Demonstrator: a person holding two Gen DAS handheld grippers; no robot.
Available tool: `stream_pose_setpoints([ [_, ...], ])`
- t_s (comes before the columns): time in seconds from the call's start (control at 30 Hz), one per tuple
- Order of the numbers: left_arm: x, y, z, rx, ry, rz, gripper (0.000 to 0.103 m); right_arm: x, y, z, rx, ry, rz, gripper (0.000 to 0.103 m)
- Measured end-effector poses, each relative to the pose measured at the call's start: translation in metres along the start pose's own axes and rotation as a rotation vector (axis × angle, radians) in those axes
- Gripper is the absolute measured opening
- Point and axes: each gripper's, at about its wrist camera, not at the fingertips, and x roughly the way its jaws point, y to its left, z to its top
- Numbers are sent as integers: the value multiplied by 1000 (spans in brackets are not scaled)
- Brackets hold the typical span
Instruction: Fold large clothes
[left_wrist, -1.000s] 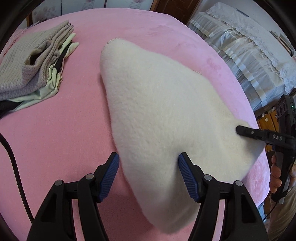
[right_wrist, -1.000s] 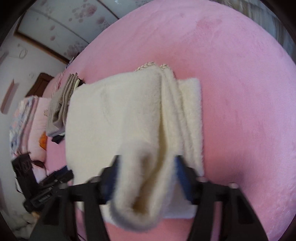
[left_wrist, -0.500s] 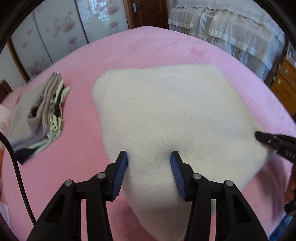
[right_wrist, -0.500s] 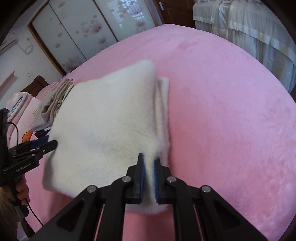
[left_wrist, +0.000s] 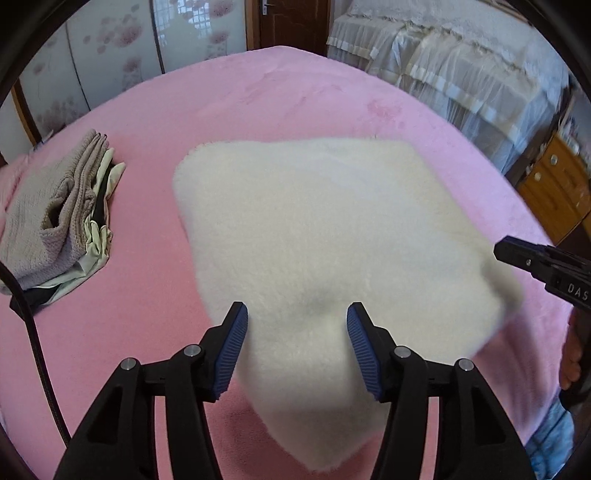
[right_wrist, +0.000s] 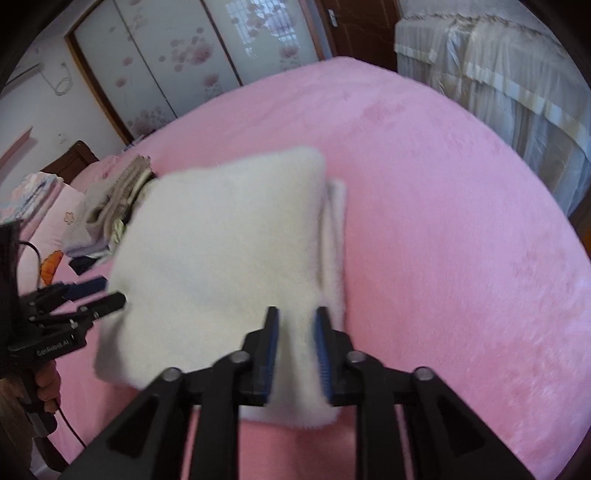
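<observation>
A cream fleece garment (left_wrist: 325, 229) lies folded into a thick square on the pink bed cover (left_wrist: 258, 92). My left gripper (left_wrist: 297, 321) straddles its near corner. Its jaws are opening, with fleece bulging between the blue pads but not pinched. In the right wrist view, my right gripper (right_wrist: 295, 332) straddles the garment's (right_wrist: 221, 251) near right edge where the layers stack. Its jaws are opening too, with loose fleece between them. One finger (left_wrist: 532, 258) of the right gripper shows at the garment's right corner, and the left gripper (right_wrist: 110, 293) at its left corner.
A stack of folded clothes (left_wrist: 62, 221) sits on the bed left of the garment. A black cable (left_wrist: 33, 332) trails at the left edge. Beyond the bed stand a white-draped bed (left_wrist: 461, 66), a wooden cabinet (left_wrist: 554, 184) and sliding wardrobe doors (right_wrist: 177, 66). A hand (right_wrist: 48, 384) holds the left gripper's handle.
The right jaws, shut on the folded edge half a second ago, now stand apart. The left jaws narrowed, then widened a little. Both grippers have drawn back and up from the garment.
</observation>
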Motion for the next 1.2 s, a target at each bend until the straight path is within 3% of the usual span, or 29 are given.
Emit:
stream_pose_setpoints([
  [0.07,-7,16,12,-39,-31,-7,58,-3,1,28,3,-49,21,62],
  [0.13,-5,32,25,-83,-46,16,60,10,0,53,10,-51,18,63],
  [0.23,12,60,44,-167,-20,43,60,55,-9,90,71,15,41,63],
  [0.37,42,94,60,-283,14,24,60,111,-20,111,108,99,-2,63],
  [0.43,55,99,61,-290,37,10,60,131,-26,109,117,161,14,54],
  [0.47,60,99,62,-289,38,5,59,136,-28,107,108,177,0,31],
  [0.53,64,97,64,-284,36,-3,57,125,-29,104,71,141,-2,18],
  [0.6,66,91,66,-270,37,-48,44,108,-29,99,50,100,-23,12],
  [0.73,79,70,65,-203,29,14,44,118,-34,80,13,123,-103,12],
  [1.0,55,60,64,-156,17,104,47,85,-19,90,10,58,-97,17],
  [1.2,23,53,50,-161,14,89,51,37,-2,84,7,-8,-46,24],
])
